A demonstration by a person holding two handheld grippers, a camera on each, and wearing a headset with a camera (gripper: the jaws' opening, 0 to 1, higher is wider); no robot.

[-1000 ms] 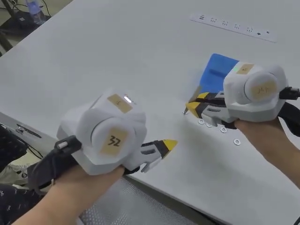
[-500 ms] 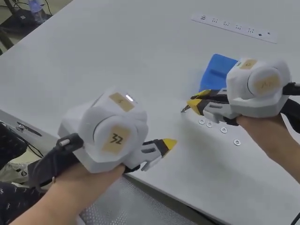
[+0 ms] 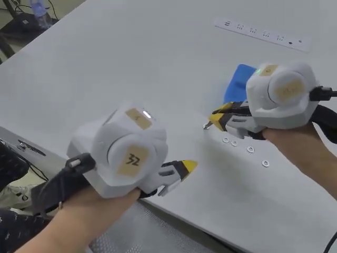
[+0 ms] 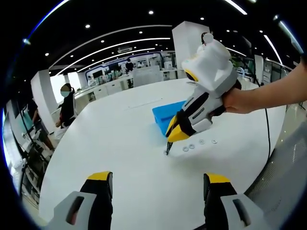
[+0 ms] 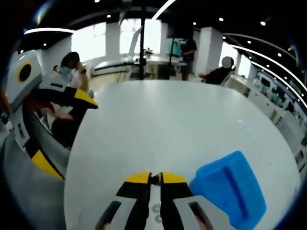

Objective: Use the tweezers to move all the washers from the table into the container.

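Since a second earlier, the right hand-held gripper (image 3: 218, 119) had lifted slightly off the row of washers (image 3: 250, 149) and drifted left, hiding more of the blue container (image 3: 239, 84). Its jaws were pinched narrow on the tweezers (image 4: 168, 146), whose tip pointed down close to the bench (image 3: 131, 63), just beside the washers; whether it carried one was too small to tell. The left hand-held gripper (image 4: 158, 181) hung idle, jaws wide. Four small, flat, silvery rings lay in a loose line near the container. They were probably light, stiff and slippery, best nipped across the rim through the hole.
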